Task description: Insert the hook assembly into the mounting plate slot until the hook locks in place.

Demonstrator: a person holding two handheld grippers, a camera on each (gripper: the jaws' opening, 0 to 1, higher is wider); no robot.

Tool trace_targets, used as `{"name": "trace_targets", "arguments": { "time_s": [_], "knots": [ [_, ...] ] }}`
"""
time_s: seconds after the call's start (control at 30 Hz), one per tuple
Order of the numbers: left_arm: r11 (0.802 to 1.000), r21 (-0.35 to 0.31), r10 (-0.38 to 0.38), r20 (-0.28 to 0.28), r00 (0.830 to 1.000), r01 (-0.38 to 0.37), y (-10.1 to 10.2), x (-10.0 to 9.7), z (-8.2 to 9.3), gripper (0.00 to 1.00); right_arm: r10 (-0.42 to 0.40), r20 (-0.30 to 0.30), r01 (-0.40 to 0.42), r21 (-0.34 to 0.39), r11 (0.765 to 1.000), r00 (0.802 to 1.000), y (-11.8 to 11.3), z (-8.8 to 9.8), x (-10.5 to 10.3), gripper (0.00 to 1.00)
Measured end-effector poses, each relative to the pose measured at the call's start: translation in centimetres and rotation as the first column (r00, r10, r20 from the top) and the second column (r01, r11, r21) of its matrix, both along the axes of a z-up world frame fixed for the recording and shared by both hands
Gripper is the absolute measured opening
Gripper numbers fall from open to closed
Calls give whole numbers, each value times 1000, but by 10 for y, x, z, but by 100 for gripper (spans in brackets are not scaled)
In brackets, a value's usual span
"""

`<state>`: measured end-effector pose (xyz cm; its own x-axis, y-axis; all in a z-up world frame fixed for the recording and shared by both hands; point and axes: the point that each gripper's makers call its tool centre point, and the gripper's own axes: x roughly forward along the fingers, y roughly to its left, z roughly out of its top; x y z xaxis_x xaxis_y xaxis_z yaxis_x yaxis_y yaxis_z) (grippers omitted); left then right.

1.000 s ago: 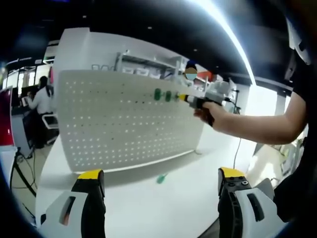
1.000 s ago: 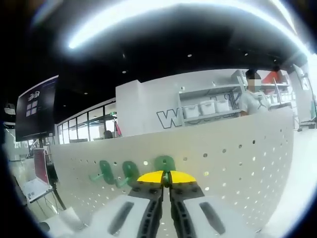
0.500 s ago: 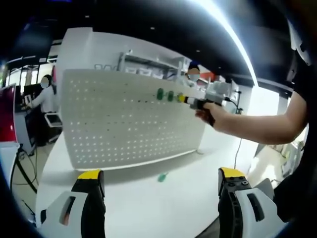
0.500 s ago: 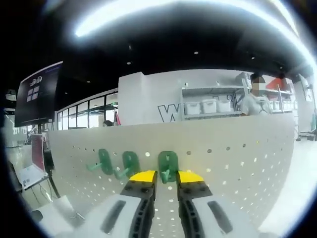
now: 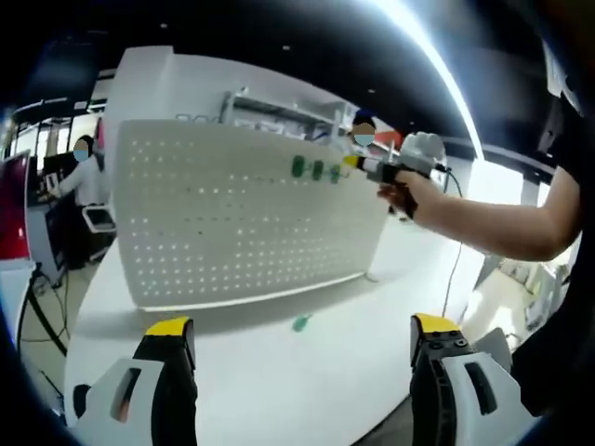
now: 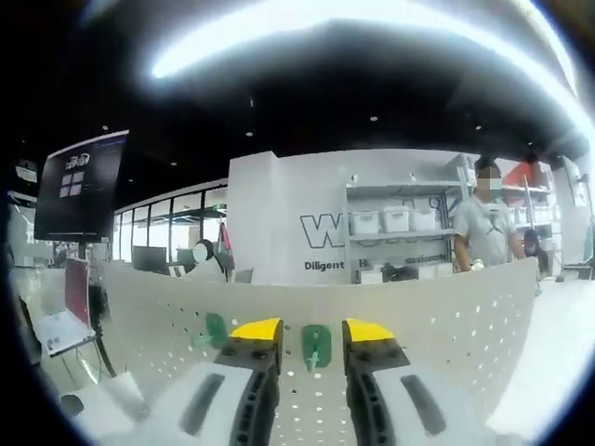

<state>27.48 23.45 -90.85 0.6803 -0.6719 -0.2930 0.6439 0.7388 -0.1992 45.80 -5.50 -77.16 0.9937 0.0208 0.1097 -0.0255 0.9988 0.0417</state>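
Note:
A white pegboard mounting plate stands upright on the table. Three green hooks sit in a row near its top edge. A loose green hook lies on the table in front of the board. My left gripper is open and low over the table, nothing between its fingers. My right gripper, held in a hand, hovers just right of the hook row. In the right gripper view, this gripper is open, with a mounted green hook between its fingers but apart from them. Another hook is partly hidden behind the left finger.
The white table runs wide in front of the board. The person's forearm reaches in from the right. Someone sits at a desk on the far left. Another person stands by shelves behind the board.
My right gripper opened, let go of the third green hook, which stays in the board, and drew back a little. The left gripper stayed open and low.

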Motion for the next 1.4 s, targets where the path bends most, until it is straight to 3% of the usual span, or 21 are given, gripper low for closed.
{"name": "trace_targets", "arguments": {
  "time_s": [0.1,0.37,0.5,0.83,0.93,1.17,1.2,1.27,1.4],
  "knots": [
    [1000,-12,-7,4,1000,7,-2,-3,-2,98,5,-25,-6,-30,1000,1000,2,-6,-11,23],
    [1000,19,-8,-33,999,9,3,-19,-15,99,24,-75,-26,-22,999,997,10,-29,-46,25],
    [999,31,-15,-46,999,16,8,-24,-18,98,29,-162,-34,-28,999,986,11,-54,-60,27],
    [998,56,-5,-74,997,9,20,-31,-22,99,63,-245,-65,-2,998,967,22,-95,-102,30],
    [998,59,13,-65,998,-9,26,-32,-20,100,75,-301,-89,-36,995,951,25,-114,-113,30],
    [998,60,5,-97,995,1,35,-36,-23,99,112,-420,-124,0,992,901,39,-161,-155,34],
    [998,60,4,-100,995,2,36,-36,-23,99,115,-438,-129,-3,992,892,41,-167,-161,34],
    [998,62,3,-108,994,3,38,-34,-23,99,110,-508,-137,-17,990,854,45,-185,-177,34],
    [998,68,-9,-119,993,17,39,-32,-21,99,121,-559,-154,-12,988,820,54,-207,-201,34]
  ]
}}
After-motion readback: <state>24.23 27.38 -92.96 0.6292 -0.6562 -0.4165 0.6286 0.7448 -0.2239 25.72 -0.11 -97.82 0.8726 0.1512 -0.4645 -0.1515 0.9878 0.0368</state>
